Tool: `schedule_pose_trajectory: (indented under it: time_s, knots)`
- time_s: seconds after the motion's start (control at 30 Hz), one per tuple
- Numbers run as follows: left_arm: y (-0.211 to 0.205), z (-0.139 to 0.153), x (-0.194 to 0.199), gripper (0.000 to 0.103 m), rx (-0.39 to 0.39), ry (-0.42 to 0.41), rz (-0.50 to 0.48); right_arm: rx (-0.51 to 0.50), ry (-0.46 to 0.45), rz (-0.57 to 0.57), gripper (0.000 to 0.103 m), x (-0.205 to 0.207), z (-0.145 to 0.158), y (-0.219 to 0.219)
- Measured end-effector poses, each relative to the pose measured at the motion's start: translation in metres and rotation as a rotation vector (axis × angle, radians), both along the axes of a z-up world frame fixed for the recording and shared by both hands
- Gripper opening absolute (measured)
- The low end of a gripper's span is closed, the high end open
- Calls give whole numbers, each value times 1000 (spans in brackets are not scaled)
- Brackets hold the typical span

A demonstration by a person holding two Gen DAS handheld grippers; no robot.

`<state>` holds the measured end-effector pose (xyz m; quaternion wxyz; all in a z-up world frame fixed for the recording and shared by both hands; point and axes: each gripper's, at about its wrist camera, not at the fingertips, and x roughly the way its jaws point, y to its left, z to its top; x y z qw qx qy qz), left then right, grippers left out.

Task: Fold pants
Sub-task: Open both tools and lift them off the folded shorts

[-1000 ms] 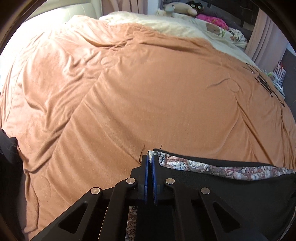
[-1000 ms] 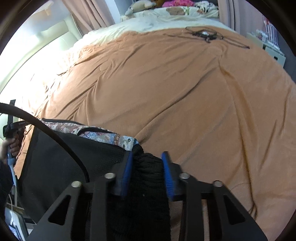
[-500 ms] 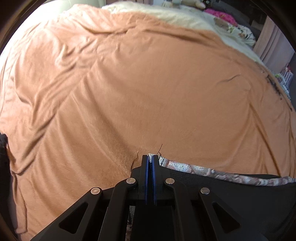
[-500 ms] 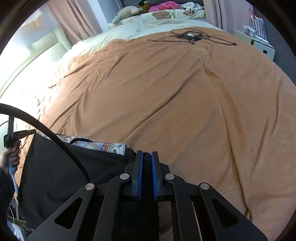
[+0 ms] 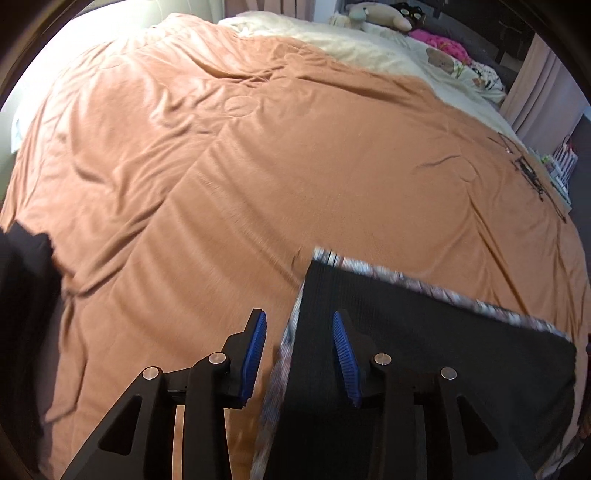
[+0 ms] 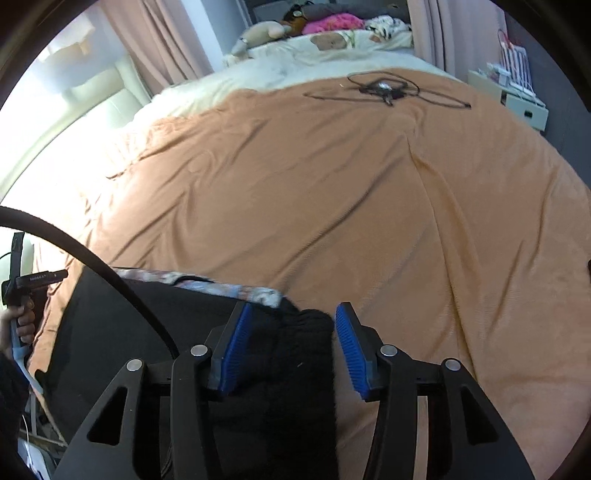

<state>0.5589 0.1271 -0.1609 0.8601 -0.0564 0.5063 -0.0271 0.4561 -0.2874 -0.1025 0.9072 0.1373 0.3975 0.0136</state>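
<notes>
Spread across the bed, an orange blanket (image 5: 258, 184) gives a broad folding surface. Black pants (image 5: 424, 350) lie flat at its near edge, patterned lining showing. Both the left gripper (image 5: 298, 354) and right gripper (image 6: 291, 350) have just been opening, pads clear, apparently releasing the laid cloth.

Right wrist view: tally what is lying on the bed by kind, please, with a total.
Orange blanket: 1
Black pants: 1, patterned lining at the edge
Tangled black cable: 1
Plush toy: 1
Pink fabric bundle: 1
Bear-print cream bedding: 1
Total: 6
The dark items behind the plush toy are too unclear to count.
</notes>
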Motion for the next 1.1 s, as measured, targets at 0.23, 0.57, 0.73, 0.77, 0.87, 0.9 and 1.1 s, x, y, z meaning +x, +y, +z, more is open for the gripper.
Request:
schedule_pose_trajectory:
  time_s: [0.23,0.57,0.73,0.77,0.87,0.9,1.1]
  knots:
    - [21,9,-59,41,-18,-1,22,34,-13,48,46,-29,12,16]
    - [37,0,-138,41,-61,18,75,59,-8,100,46,-53,24,32]
    - [27,-7,-164,41,-108,19,76,74,5,138,46,-60,22,45]
    - [24,-8,-170,41,-112,16,75,77,8,145,46,-62,21,48]
    - [17,-9,-182,41,-151,3,62,93,22,159,46,-64,18,55]
    - [13,-10,-184,41,-162,2,54,101,28,163,46,-64,17,58]
    - [-3,-26,-184,41,-198,31,41,130,32,201,46,-65,20,78]
